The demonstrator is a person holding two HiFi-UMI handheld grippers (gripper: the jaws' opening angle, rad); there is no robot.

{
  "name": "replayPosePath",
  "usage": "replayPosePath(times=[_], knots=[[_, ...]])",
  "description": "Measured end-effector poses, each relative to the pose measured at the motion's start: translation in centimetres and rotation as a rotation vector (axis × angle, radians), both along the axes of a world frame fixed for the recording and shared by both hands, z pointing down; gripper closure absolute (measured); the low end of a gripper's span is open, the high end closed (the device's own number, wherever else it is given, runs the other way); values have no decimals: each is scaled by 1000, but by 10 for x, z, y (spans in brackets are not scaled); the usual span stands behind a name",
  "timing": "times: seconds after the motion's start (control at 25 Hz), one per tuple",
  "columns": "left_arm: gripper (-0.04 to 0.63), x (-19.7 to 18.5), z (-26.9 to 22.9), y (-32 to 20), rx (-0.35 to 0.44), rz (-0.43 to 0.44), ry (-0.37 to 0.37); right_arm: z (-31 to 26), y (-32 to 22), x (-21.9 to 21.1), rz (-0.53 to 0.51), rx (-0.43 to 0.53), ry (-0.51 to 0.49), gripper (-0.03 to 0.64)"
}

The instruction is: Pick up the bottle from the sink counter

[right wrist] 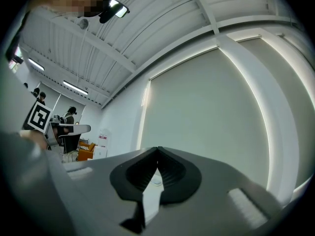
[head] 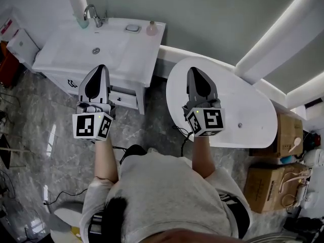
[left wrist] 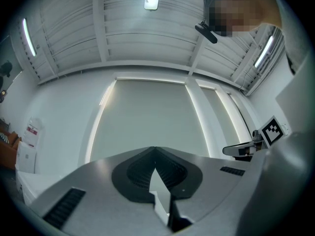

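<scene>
Tools nearest: the left tool (head: 101,67) and right tool (head: 194,71) both have their jaws pressed together and empty, the left over the front edge of the white sink table (head: 147,59), the right over an oval table (head: 243,100). Beyond the left tool, the basin (head: 114,44) holds only its drain. Farthest, at the sink table's back right corner beside a small dish (head: 132,28), stands the bottle (head: 151,29): small, pale pink, round-bodied, upright, long axis vertical, narrow top upward.

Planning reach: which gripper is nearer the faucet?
Left. The left gripper is at the sink counter's front edge, facing the faucet; the right gripper is over the oval table.
</scene>
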State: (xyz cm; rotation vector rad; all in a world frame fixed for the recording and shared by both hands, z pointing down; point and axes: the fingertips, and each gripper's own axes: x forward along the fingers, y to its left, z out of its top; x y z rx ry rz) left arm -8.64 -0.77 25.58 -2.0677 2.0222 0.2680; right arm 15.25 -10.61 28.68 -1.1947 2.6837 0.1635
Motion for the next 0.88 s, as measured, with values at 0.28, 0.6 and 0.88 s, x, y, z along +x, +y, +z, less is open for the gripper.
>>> replayPosePath(times=[0.28, 0.6, 0.88], knots=[[588, -12, 9, -22, -17, -7, 2, 4, -22, -12, -6, -4, 1, 606], [588, -47, 11, -69, -10, 12, 0, 5, -67, -45, 15, -1, -1, 606], [588, -99, 8, -124, -12, 30, 2, -2, -122, -90, 43, 3, -9, 606]])
